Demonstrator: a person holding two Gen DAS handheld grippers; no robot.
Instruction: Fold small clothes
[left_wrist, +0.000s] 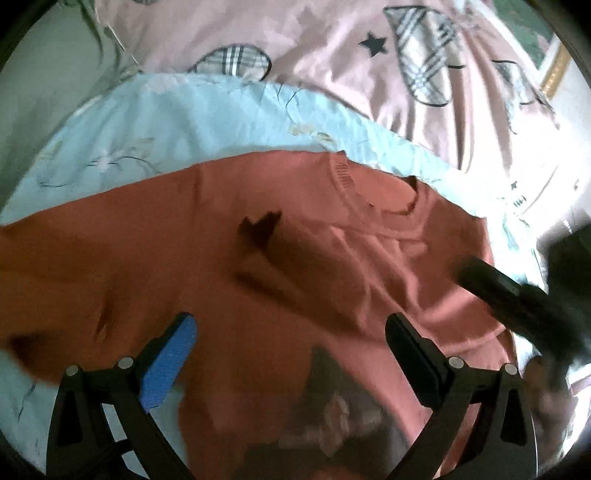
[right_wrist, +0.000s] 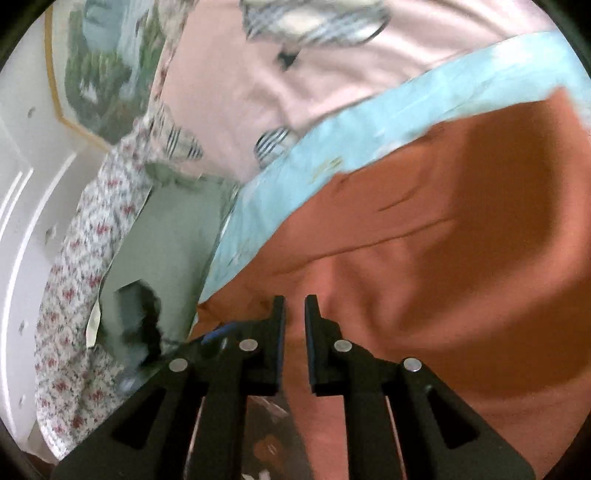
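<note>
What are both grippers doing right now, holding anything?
Left gripper: jaws wide open, nothing held, above the orange shirt.
Right gripper: jaws narrowly apart, nothing visibly gripped, over the shirt.

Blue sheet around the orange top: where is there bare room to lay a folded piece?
Bare blue sheet runs in a strip between the orange top and the pink quilt. The near edge is crowded by both grippers, the left and the right.
</note>
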